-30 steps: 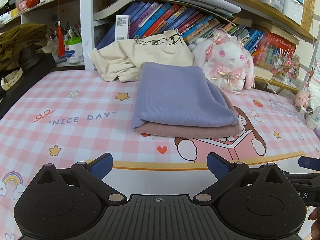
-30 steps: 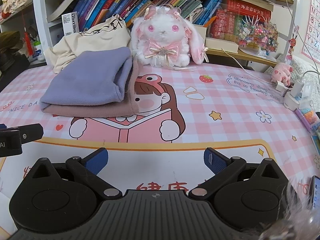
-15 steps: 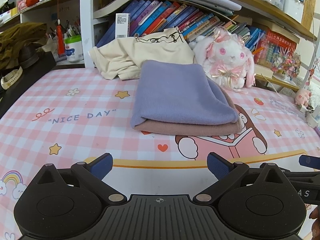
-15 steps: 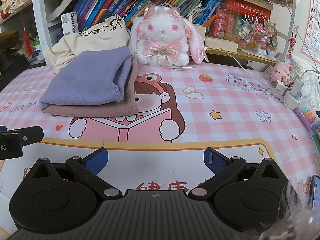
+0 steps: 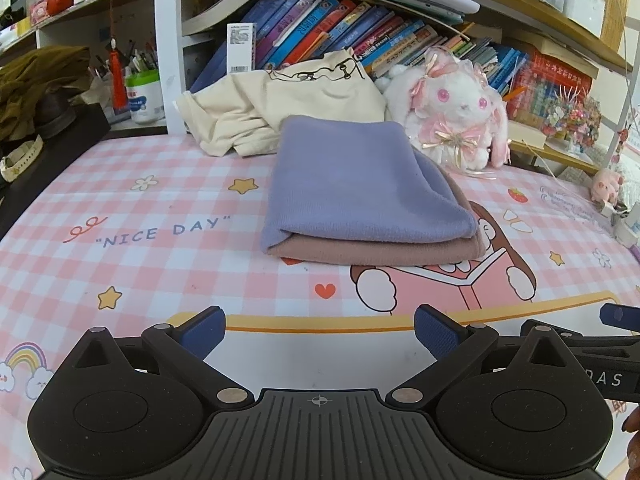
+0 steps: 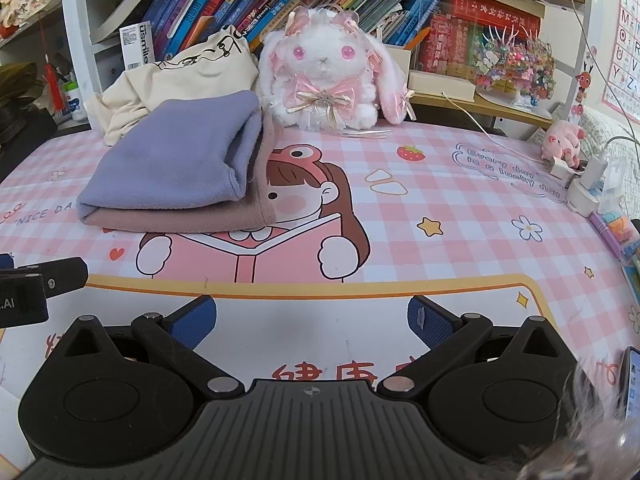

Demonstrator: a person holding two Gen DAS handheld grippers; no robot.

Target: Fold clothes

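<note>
A folded lilac garment (image 5: 356,184) lies on top of a folded dusty-pink garment (image 5: 384,250) on the pink checked mat; both also show in the right wrist view, lilac (image 6: 176,164) over pink (image 6: 192,216). A crumpled cream garment (image 5: 280,108) lies behind them against the bookshelf, and shows in the right wrist view too (image 6: 180,76). My left gripper (image 5: 320,328) is open and empty, low over the mat's near edge, well short of the stack. My right gripper (image 6: 312,318) is open and empty beside it, to the right.
A white plush rabbit (image 6: 324,80) sits behind the stack to the right. A bookshelf (image 5: 320,40) with books runs along the back. A small pink pig toy (image 6: 562,140), chargers (image 6: 588,188) and cables lie at the right edge. A dark bag (image 5: 40,120) sits at the left.
The left wrist view has shifted slightly, so the stack sits a little higher and farther off. The right gripper has barely moved. Both stay open.
</note>
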